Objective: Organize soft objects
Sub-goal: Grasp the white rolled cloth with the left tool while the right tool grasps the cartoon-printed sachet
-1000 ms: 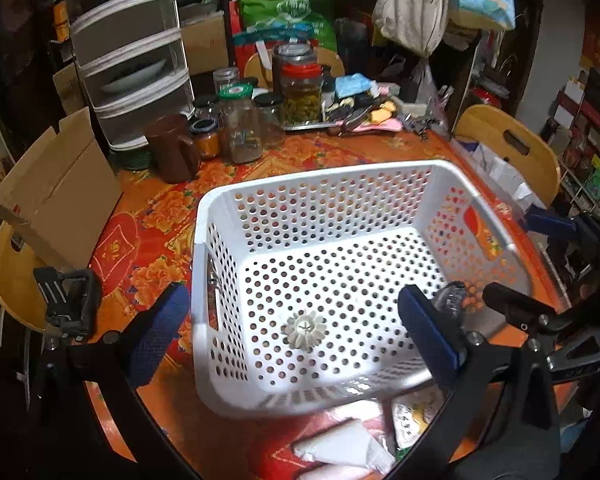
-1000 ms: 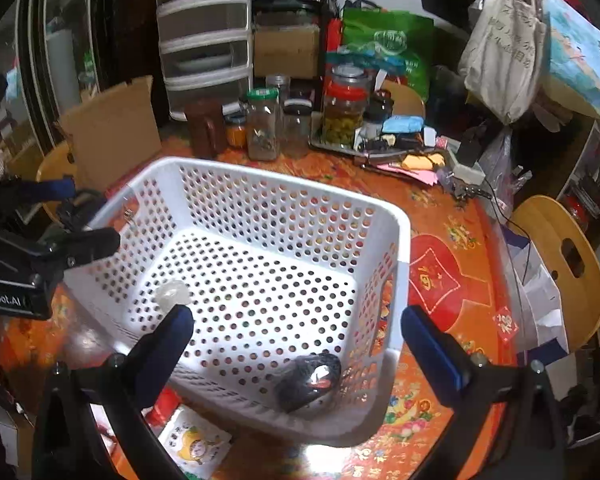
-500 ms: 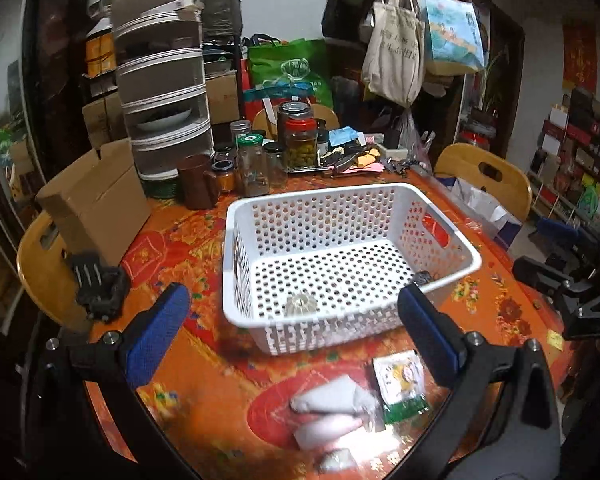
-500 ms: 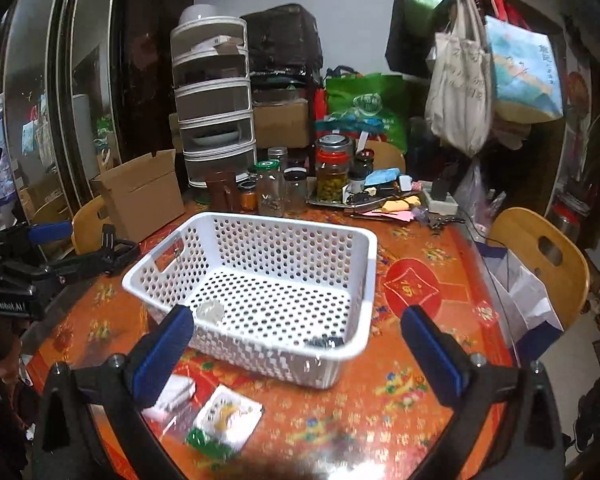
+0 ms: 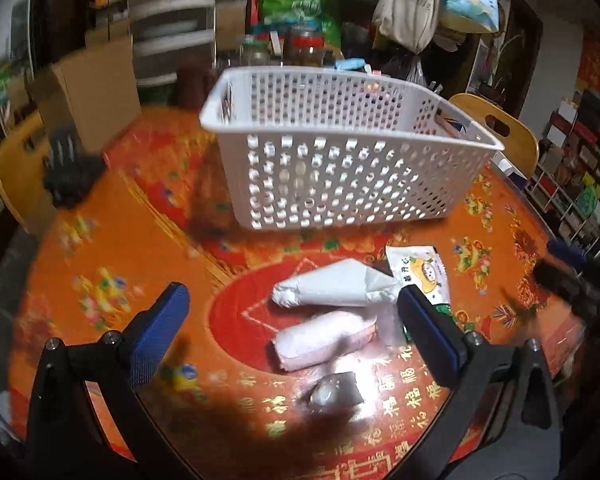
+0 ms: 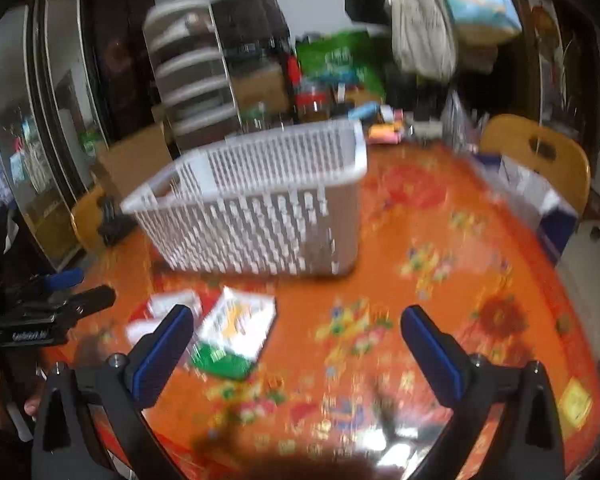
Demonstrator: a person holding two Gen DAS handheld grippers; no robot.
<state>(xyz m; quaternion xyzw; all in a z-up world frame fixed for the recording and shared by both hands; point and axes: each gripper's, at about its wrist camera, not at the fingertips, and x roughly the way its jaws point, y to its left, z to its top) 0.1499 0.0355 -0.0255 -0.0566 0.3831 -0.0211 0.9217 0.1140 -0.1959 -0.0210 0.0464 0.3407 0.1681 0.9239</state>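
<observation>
A white perforated basket [image 5: 340, 152] stands on the orange table; it also shows in the right wrist view [image 6: 260, 208]. In front of it lie a white rolled soft packet [image 5: 328, 290], a pink soft roll [image 5: 322, 340], a small dark wrapped item [image 5: 332, 392] and a white-and-green snack packet [image 5: 422, 276], which also shows in the right wrist view [image 6: 236, 332]. My left gripper [image 5: 292, 332] is open and empty, low over the two rolls. My right gripper [image 6: 296, 344] is open and empty, to the right of the snack packet.
Jars [image 5: 300, 46], a drawer tower [image 5: 168, 36] and a cardboard box [image 5: 96, 88] stand behind the basket. Wooden chairs [image 6: 540, 156] ring the table. The other gripper [image 6: 48, 312] shows at the left of the right wrist view.
Both grippers have pulled back from over the basket and dropped low toward the table's front. The soft items in front of the basket now fill the near view.
</observation>
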